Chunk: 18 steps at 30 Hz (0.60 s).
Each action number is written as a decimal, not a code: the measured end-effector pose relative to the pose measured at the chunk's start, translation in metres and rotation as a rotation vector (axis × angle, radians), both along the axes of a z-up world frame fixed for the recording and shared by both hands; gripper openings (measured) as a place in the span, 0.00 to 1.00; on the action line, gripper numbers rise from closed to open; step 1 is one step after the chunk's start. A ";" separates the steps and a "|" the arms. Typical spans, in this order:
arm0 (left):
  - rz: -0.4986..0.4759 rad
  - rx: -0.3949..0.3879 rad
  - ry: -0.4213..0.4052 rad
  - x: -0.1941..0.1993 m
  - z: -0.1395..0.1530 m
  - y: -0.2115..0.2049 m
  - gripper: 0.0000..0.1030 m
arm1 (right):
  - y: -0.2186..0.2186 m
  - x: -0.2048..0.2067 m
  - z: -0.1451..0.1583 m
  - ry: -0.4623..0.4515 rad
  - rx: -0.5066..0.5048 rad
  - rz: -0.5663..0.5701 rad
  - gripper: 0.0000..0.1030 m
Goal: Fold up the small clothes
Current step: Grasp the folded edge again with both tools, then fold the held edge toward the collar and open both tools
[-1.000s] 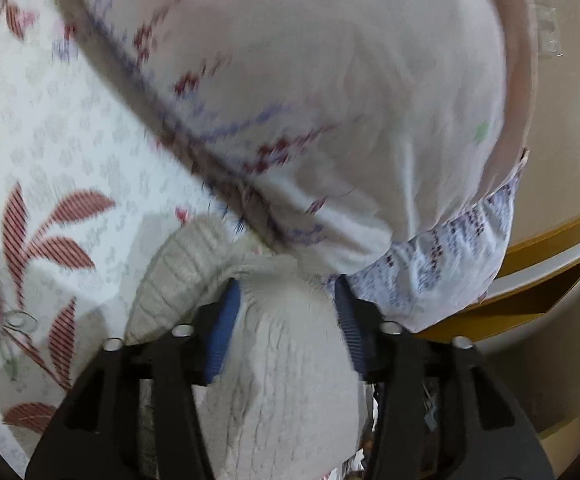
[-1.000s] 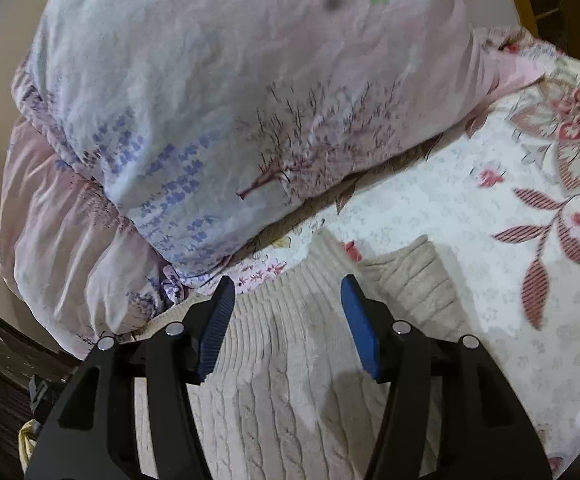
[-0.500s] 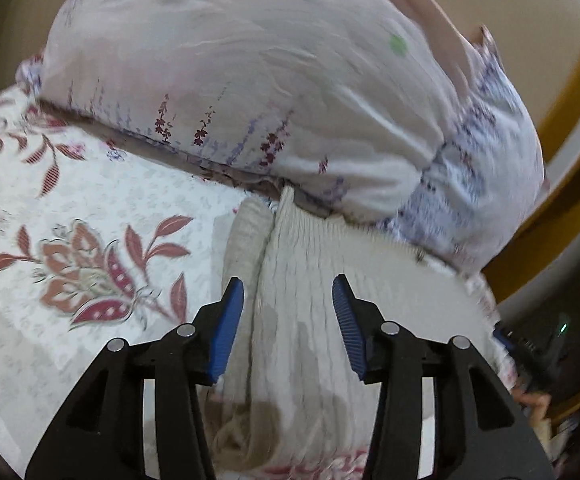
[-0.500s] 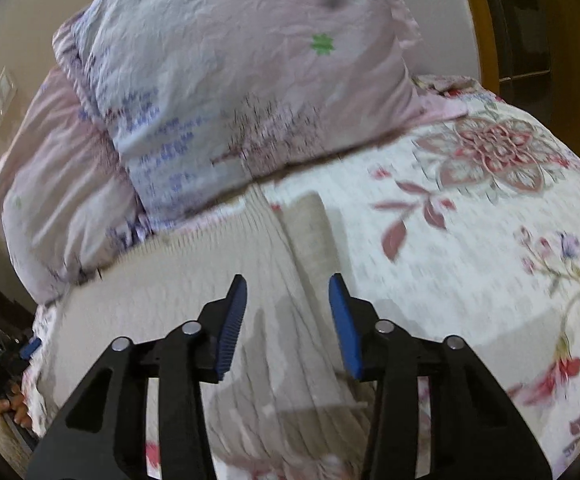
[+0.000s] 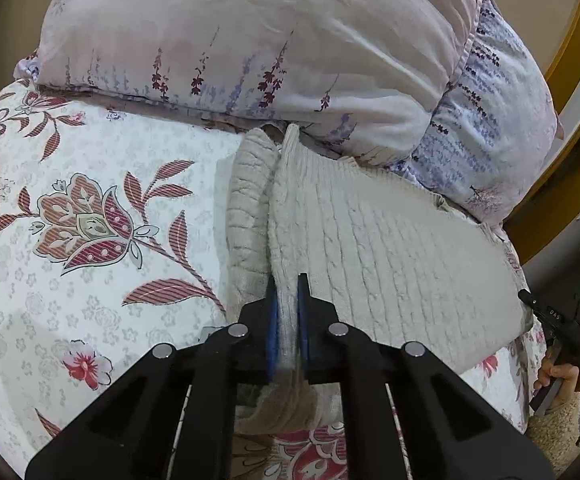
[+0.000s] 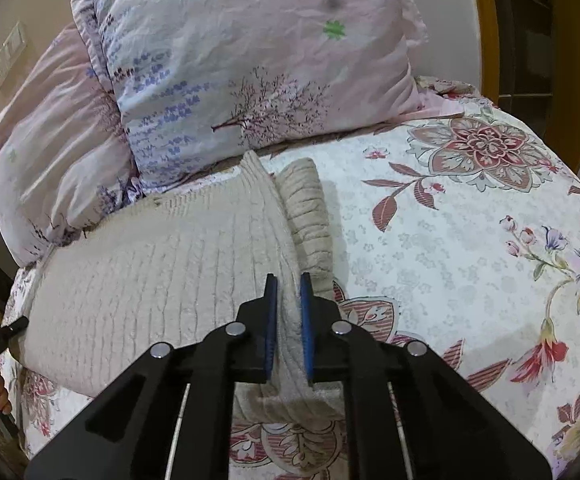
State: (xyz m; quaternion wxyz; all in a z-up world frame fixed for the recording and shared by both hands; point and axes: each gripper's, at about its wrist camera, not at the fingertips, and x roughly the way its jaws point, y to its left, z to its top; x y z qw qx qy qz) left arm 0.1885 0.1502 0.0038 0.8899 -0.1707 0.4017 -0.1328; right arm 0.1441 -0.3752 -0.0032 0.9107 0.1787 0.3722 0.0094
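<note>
1. The cream cable-knit sweater (image 5: 390, 248) lies on the floral quilted bedspread (image 5: 89, 220), its far end touching the lavender-print pillows (image 5: 269, 40).
2. The left gripper (image 5: 287, 312) and the right gripper (image 6: 288, 312) are each clamped on a raised ridge of knit at the near edge.
3. The knit looks soft, thick and stretchy; it will likely sag, so gripping doubled edges seems safest.

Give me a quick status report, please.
Left gripper and right gripper shut on beige cable-knit sweater. Sweater lies on floral bedspread. Lavender-print pillows touch it.
</note>
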 end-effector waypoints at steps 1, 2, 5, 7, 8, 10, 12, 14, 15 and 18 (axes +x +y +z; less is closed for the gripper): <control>-0.004 -0.004 -0.001 -0.001 0.001 0.001 0.07 | 0.000 -0.001 0.002 -0.004 0.005 0.000 0.09; -0.008 -0.007 -0.001 -0.002 0.002 0.002 0.07 | 0.000 -0.004 0.004 -0.010 0.005 -0.003 0.09; -0.020 -0.022 0.002 -0.005 0.004 0.007 0.07 | 0.002 -0.012 0.009 -0.025 -0.003 -0.008 0.09; -0.028 -0.036 0.009 -0.008 0.004 0.011 0.07 | 0.003 -0.017 0.009 -0.024 -0.008 -0.014 0.09; -0.033 -0.036 0.009 -0.010 0.004 0.011 0.07 | 0.003 -0.020 0.009 -0.019 -0.011 -0.021 0.09; -0.038 -0.027 0.009 -0.012 0.003 0.012 0.07 | 0.003 -0.024 0.006 -0.004 -0.019 -0.032 0.08; -0.044 -0.005 0.013 -0.011 0.000 0.010 0.07 | 0.004 -0.024 0.000 0.018 -0.051 -0.047 0.08; -0.046 0.011 0.030 -0.007 -0.005 0.007 0.07 | 0.006 -0.020 -0.009 0.055 -0.096 -0.055 0.10; -0.046 0.014 0.033 -0.007 -0.006 0.007 0.07 | 0.007 -0.017 -0.014 0.073 -0.108 -0.056 0.10; -0.047 0.025 0.032 -0.007 -0.005 0.006 0.07 | 0.014 -0.012 -0.013 0.087 -0.158 -0.061 0.14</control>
